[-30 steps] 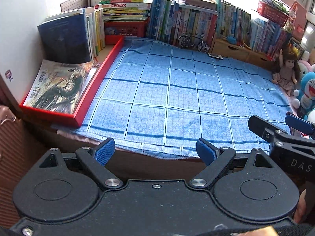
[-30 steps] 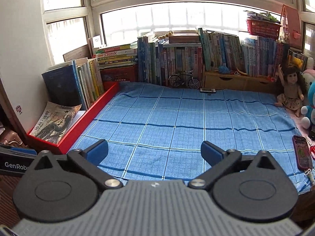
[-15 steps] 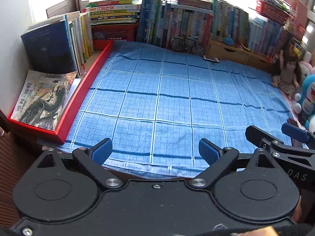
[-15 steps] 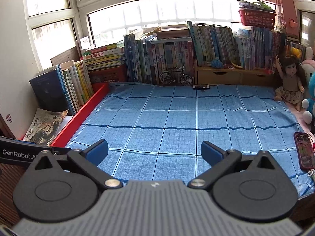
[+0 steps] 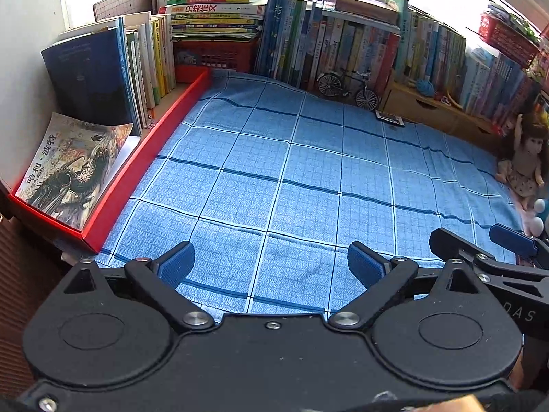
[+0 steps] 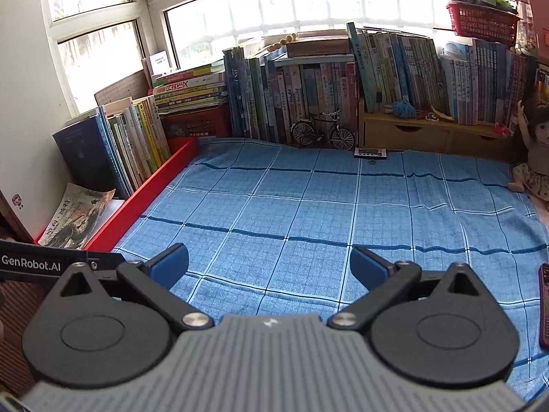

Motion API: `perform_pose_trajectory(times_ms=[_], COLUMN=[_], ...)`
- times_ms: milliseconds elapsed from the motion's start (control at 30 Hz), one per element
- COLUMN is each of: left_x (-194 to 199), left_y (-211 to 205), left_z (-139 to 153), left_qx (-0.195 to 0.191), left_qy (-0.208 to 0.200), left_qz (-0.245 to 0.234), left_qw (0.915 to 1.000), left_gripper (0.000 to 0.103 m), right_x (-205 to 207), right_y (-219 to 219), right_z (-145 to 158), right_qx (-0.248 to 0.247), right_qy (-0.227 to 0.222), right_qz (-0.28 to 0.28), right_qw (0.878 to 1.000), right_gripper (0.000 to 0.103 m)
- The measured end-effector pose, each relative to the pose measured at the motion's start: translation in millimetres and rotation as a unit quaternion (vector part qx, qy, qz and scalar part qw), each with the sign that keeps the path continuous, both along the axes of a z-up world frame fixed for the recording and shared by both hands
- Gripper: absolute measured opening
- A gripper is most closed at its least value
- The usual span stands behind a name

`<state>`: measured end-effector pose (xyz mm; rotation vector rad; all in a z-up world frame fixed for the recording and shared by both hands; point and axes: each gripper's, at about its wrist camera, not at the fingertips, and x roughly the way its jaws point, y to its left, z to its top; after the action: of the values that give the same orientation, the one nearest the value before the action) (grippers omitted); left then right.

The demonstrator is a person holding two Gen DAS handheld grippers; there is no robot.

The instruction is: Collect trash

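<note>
- Our left gripper (image 5: 271,262) is released, with nothing between its blue pads, low in the frame over the blue checked cloth (image 5: 308,171).
- Our right gripper (image 6: 269,262) is released too, empty.

A blue checked cloth (image 5: 308,178) with dark blue lines lies beside a red tray (image 5: 144,168).

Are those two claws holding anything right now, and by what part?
Nothing is held. The left gripper and right gripper both stand open, with only the blue cloth beyond them.
</note>
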<state>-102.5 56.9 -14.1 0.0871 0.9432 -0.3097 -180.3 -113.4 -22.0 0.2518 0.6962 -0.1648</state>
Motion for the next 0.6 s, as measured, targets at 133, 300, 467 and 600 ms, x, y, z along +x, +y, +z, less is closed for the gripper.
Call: perform_pose_trajectory(times_ms=[133, 300, 467, 600], left_x=[5.7, 7.6, 9.8, 11.2], left_y=[-6.8, -16.6, -21.5, -22.0], left_z=[-2.6, -3.1, -3.7, -5.3], left_qx=[0.003, 0.014, 0.009, 0.010], left_qy=[0.001, -0.010, -0.010, -0.010], left_qz=[-0.002, -0.006, -0.012, -0.010], left_qw=[1.0000, 0.9998, 0.9998, 0.9998], left_gripper=[0.096, 0.096, 0.096, 0.096], right_x=[4.6, 7.5, 9.8, 13.1], right_y=[-4.3, -10.0, -12.8, -13.6], right_z=[-2.6, -4.7, -5.5, -6.0], right_qx=[0.002, 0.004, 0.002, 0.000], right_qy=[0.002, 0.005, 0.007, 0.007], right_qz=[0.005, 0.003, 0.001, 0.002], right_qw=[1.000, 1.000, 1.000, 1.000], right_gripper=[0.103, 0.103, 0.103, 0.103])
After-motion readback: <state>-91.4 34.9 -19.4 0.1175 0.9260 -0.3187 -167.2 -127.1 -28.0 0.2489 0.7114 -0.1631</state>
